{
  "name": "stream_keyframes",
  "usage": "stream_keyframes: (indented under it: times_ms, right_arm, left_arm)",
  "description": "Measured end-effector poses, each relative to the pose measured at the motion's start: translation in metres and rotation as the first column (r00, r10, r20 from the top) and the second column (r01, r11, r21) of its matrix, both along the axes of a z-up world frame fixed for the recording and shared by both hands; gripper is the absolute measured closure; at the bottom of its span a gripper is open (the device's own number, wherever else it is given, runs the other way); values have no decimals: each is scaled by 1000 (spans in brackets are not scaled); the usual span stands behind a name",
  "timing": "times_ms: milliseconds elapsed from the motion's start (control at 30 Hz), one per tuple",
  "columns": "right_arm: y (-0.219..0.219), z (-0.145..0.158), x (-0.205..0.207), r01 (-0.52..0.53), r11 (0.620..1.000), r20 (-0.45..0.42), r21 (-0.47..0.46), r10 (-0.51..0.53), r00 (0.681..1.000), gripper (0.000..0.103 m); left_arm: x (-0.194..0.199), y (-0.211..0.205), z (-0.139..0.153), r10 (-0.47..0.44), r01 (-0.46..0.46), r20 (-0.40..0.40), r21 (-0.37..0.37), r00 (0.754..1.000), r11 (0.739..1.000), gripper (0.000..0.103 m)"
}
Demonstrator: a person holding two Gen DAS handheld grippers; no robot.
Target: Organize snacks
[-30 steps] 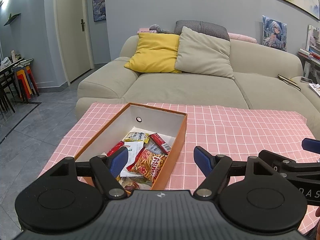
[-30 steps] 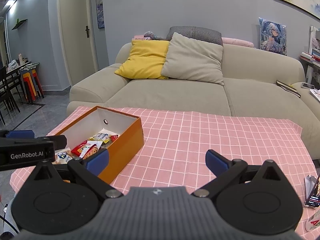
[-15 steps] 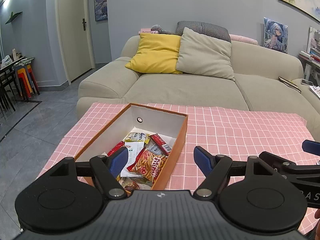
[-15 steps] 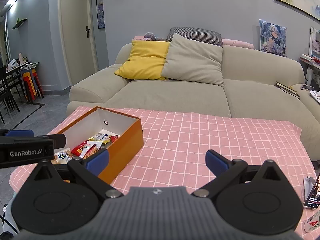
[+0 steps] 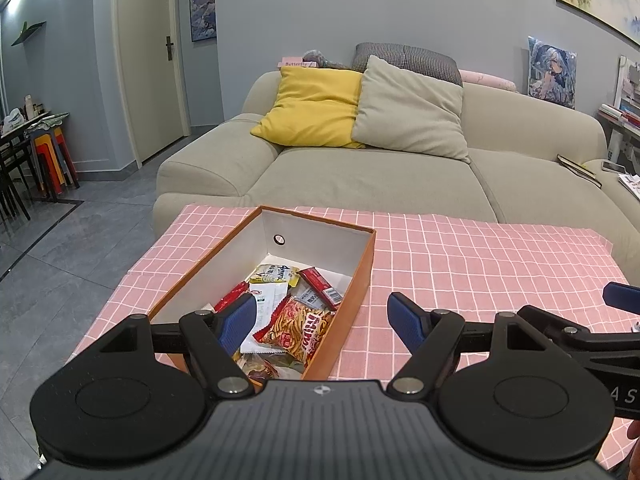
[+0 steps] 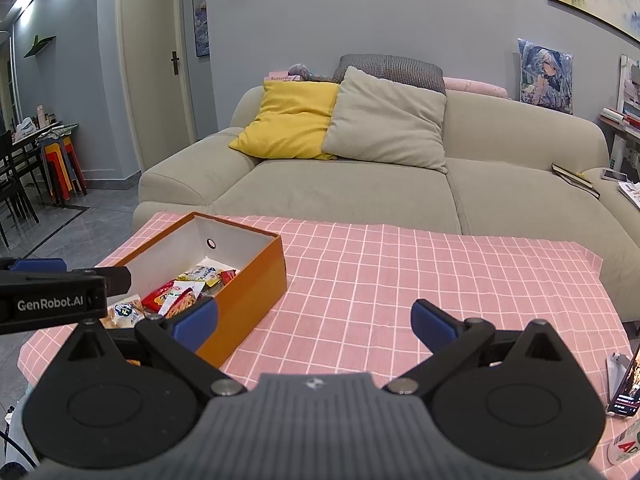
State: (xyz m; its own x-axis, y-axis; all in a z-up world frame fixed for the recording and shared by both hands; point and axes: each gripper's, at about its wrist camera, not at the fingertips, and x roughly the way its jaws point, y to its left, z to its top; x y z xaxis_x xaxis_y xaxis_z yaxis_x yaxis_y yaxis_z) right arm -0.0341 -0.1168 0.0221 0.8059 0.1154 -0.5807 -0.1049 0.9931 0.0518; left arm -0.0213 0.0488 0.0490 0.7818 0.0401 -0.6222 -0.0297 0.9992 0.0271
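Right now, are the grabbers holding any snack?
No. The left gripper and right gripper are both open and empty; snack packets lie in the orange cardboard box.

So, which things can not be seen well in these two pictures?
- Left wrist view: the near end of the orange box and the snacks there are hidden behind the left claw.
- Right wrist view: the box's near-left part is covered by the left claw's arm.
- Right wrist view: items at the bottom right edge are cut off.
- Print on most wrappers is too small.
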Motion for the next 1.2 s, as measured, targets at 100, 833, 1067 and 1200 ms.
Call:
stream_keyframes:
  times_ms: [100,833,1067,1200]
  right_arm:
    - [0,0,0,-3,1000,0,-1,3,1000,4]
    - [-2,-1,-1,-9,1000,-4,-6,9,1000,4]
    - [-3,-3,0,-12,1000,-10,-8,12,1000,4]
    - [-3,-3,1,-12,1000,-10,-9,12,1000,4]
  left_arm:
    - [0,0,0,-1,1,-1,-1,1000,1000,15]
    - [-2,-5,0,22,-22,-9,3,1000,1000,14]
    - [-1,-5,-1,25,-25,-7,2,1000,1000,14]
    - [-2,-6,-1,29,-29,-3,7,1000,1000,14]
